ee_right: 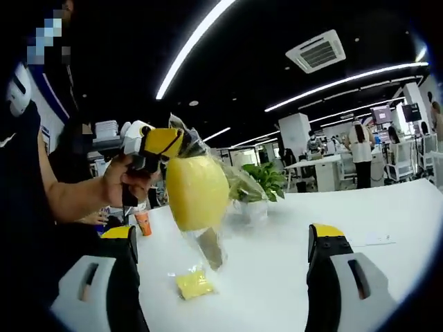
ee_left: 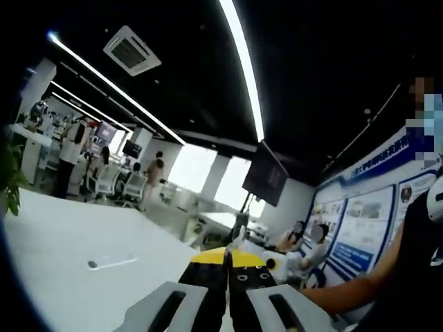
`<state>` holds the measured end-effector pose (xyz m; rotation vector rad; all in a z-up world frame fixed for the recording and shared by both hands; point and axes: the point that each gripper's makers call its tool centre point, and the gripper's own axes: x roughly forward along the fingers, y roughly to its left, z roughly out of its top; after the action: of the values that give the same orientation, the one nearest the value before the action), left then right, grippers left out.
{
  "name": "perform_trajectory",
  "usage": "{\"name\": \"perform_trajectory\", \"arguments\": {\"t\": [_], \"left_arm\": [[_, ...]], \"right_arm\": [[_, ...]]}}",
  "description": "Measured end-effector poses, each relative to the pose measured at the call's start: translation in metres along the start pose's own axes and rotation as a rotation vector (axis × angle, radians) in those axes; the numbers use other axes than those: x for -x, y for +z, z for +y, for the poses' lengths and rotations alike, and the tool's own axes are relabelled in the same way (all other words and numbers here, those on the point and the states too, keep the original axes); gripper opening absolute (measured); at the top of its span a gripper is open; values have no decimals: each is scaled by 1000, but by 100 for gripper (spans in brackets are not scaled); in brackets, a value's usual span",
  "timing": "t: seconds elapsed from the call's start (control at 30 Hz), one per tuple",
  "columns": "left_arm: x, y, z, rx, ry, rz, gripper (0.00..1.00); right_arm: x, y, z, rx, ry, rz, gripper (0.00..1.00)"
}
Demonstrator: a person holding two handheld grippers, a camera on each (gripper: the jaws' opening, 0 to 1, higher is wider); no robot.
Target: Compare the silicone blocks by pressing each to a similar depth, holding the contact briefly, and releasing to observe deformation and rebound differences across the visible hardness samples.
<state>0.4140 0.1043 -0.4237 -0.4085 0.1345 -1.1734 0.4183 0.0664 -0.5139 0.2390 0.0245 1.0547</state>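
Note:
In the right gripper view, the left gripper [ee_right: 178, 143], held in a person's hand [ee_right: 128, 181], hangs above the white table [ee_right: 277, 277]. It is shut on the top of a clear plastic bag [ee_right: 208, 245]. A large yellow silicone block [ee_right: 197, 190] sits inside the bag. Below it a small yellow block [ee_right: 192, 283] lies on the table. My right gripper [ee_right: 223, 238] stands wide open with nothing between its jaws, just behind the hanging bag. In the left gripper view, the left gripper [ee_left: 227, 259] has its yellow-tipped fingers pressed together.
A potted plant [ee_right: 259, 181] and an orange cup [ee_right: 142, 221] stand at the table's far side, and a paper sheet [ee_right: 374, 238] lies to the right. The left gripper view has a small dark item [ee_left: 93, 264] on the table. People sit and stand at desks beyond.

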Motion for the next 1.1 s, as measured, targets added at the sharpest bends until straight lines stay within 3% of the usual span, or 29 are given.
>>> {"name": "perform_trajectory", "arguments": {"t": [0.03, 0.13, 0.37, 0.57, 0.9, 1.03, 1.1], "left_arm": [[0, -2, -2, -2, -11, 6, 0], [3, -9, -6, 1, -26, 19, 0], [14, -22, -8, 43, -61, 13, 0], [19, -21, -6, 66, -69, -4, 0], [23, -20, -1, 93, -71, -33, 0], [25, -20, 0, 106, -74, -39, 0], [27, -21, 3, 104, -69, -44, 0]], "right_arm": [[-2, 0, 1, 0, 11, -8, 96], [-6, -4, 10, -19, 62, -12, 83], [-14, -18, 23, -51, 128, -17, 74], [-27, -27, 39, -47, 188, 1, 66], [-34, -16, 47, -41, 236, -22, 44], [-35, -13, 47, -69, 241, -39, 42], [-34, -12, 47, -76, 237, -38, 34]]}}
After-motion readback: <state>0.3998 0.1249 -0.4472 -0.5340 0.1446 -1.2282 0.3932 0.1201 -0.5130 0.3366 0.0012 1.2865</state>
